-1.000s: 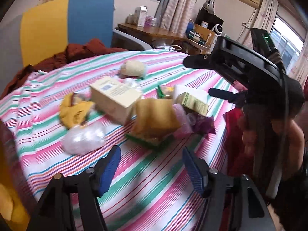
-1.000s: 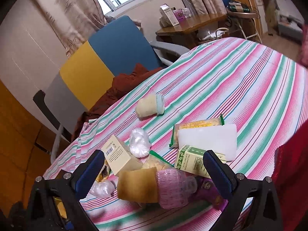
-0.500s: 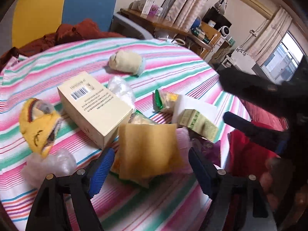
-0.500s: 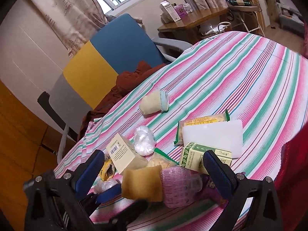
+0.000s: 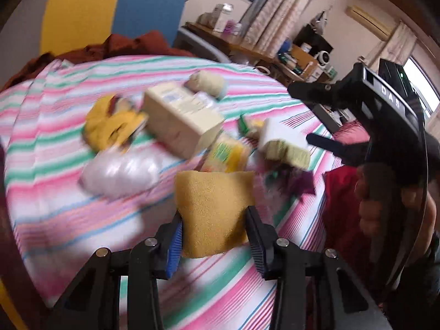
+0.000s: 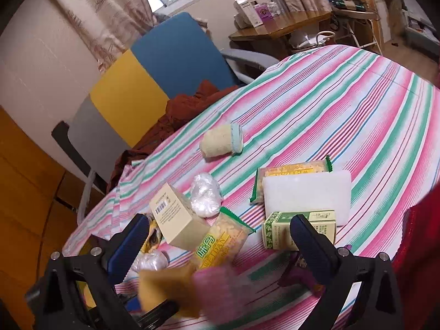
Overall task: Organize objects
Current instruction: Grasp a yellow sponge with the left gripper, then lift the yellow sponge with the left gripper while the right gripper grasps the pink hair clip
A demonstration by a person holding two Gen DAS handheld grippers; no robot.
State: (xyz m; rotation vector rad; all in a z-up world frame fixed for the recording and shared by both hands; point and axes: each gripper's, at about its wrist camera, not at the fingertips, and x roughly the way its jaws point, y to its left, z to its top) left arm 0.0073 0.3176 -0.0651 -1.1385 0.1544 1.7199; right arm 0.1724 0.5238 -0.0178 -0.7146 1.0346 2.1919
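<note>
Left gripper [image 5: 214, 236] clamps the mustard-yellow soft sponge-cloth pad [image 5: 214, 209] by its lower edges, pad standing up between the fingers. Judged light and compressible; a mid-body pinch should hold it.

Right gripper [image 6: 217, 244] spread wide, empty. Its view shows, sharp beyond the fingers, the cream barcode carton [image 6: 176, 220] and yellow WEIDAN snack packet [image 6: 220, 244]; left view blurs them.

A blue-and-yellow panelled chair [image 6: 154, 71] draped with rust-brown cloth [image 6: 189, 104] stands beside a cluttered wooden side table [image 6: 277, 27] and patterned beige curtains [image 6: 104, 8].
</note>
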